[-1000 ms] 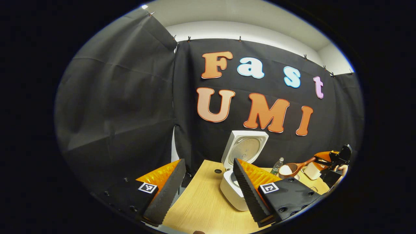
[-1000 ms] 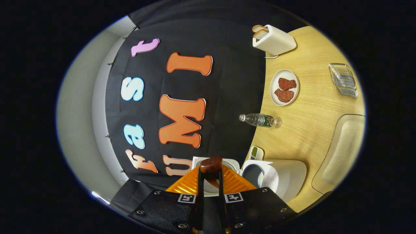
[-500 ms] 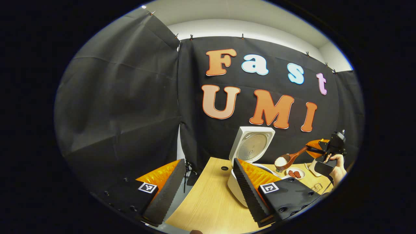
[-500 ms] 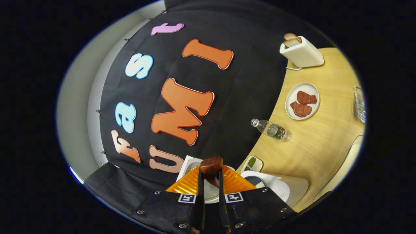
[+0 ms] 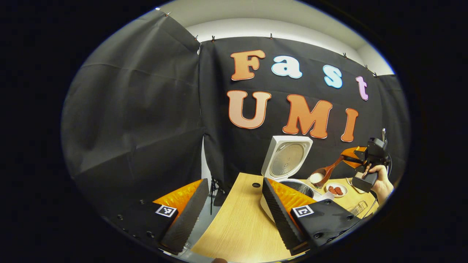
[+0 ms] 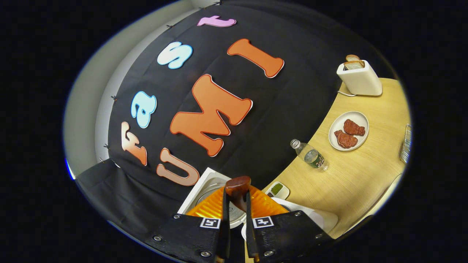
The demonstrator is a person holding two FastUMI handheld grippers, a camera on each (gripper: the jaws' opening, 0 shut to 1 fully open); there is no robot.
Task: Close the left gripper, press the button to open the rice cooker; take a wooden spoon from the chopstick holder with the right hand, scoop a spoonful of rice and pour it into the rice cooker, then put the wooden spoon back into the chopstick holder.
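Left gripper [image 5: 230, 213]: jaws stood wide apart, holding nothing, above the near left part of the wooden counter [image 5: 237, 223], with bare board between and ahead of them and the counter's left edge close beside. Rice cooker [image 5: 289, 182]: white, near the counter's back left corner, lid raised upright against the booth wall, pot open to the top; its body sat partly behind the left gripper's right finger. Small dark hole [image 5: 256, 185] in the counter just left of the cooker. Right gripper [image 6: 237, 204]: jaws clamped together on the handle of the wooden spoon [image 6: 237, 186]; in the left gripper view the same gripper [image 5: 356, 159] was held by a hand [image 5: 380, 180] up above the counter, right of the cooker. Wooden spoon [image 5: 325, 173]: bowl tilted downward, carrying white rice [image 5: 316, 178], just over the cooker's right rim. Plate [image 6: 349, 130] with two reddish-brown pieces: mid-counter, well apart from the cooker. Water bottle [image 6: 310, 155]: stood between plate and cooker, near the wall edge. Small dish [image 6: 277, 190] with green contents: just beside the cooker. Toaster [image 6: 360, 78] with bread slices: far end by the wall. Open board lay between the bottle, the plate and the counter's front edge.
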